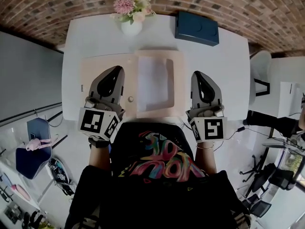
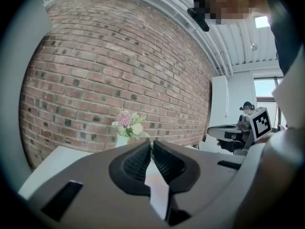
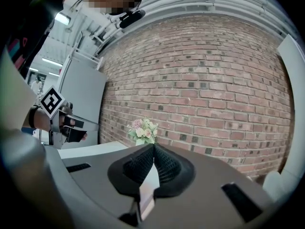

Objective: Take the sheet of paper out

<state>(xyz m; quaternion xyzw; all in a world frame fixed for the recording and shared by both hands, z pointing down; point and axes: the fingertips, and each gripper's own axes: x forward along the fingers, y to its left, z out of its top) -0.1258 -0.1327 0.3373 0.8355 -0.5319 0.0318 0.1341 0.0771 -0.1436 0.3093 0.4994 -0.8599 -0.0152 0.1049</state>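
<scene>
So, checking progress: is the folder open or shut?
Open: the folder lies spread flat, the sheet of paper showing on its right half.

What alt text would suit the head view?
Seen from above, a person holds the left tongs and right tongs either side of a white sheet on an open beige folder on a white table. A vase of flowers and a dark blue box stand at the far edge.

White sheet of paper (image 1: 153, 82), flat on the right half of an open beige folder (image 1: 102, 66)
</scene>
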